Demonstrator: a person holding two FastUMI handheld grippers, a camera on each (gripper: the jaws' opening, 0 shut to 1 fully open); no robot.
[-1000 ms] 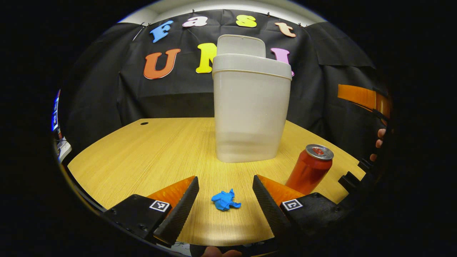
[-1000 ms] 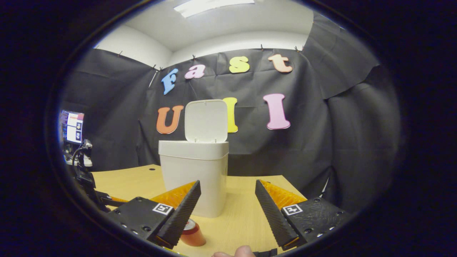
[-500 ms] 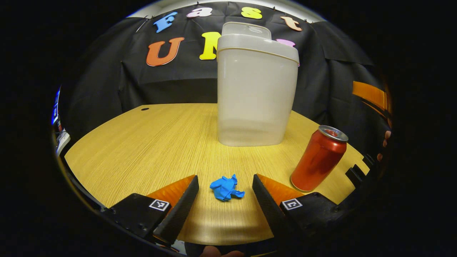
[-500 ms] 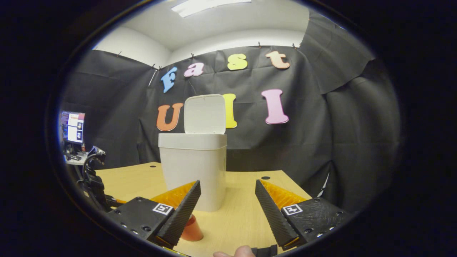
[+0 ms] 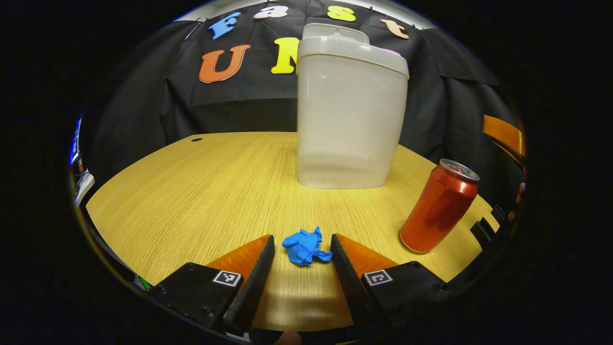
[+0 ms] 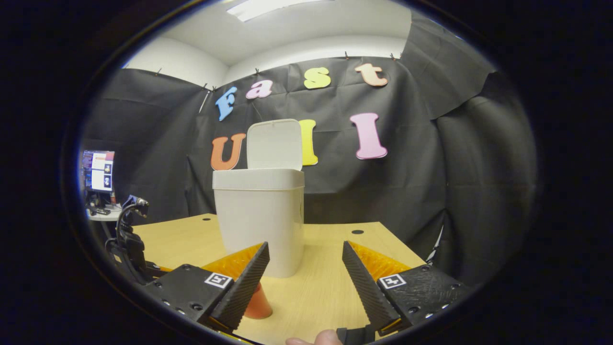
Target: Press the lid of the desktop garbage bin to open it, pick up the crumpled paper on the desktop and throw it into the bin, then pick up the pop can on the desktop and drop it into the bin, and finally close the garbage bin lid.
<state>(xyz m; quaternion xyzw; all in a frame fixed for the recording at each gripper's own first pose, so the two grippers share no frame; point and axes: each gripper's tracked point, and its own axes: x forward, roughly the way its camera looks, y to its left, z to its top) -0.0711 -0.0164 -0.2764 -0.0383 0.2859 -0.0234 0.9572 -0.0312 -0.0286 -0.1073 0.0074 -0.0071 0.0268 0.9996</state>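
On the wooden desk (image 5: 201,191), your left gripper (image 5: 300,249) is straddling the blue crumpled paper (image 5: 304,246) with fingers spread (right gripper (image 6: 305,261) gaping too), bin (image 5: 350,110) lid (image 6: 274,144) standing open.

Bin open, paper and can on desk
White bin (image 5: 349,110), lid (image 6: 274,143) up; blue crumpled paper (image 5: 304,247) before it; red can (image 5: 438,213) upright, right.
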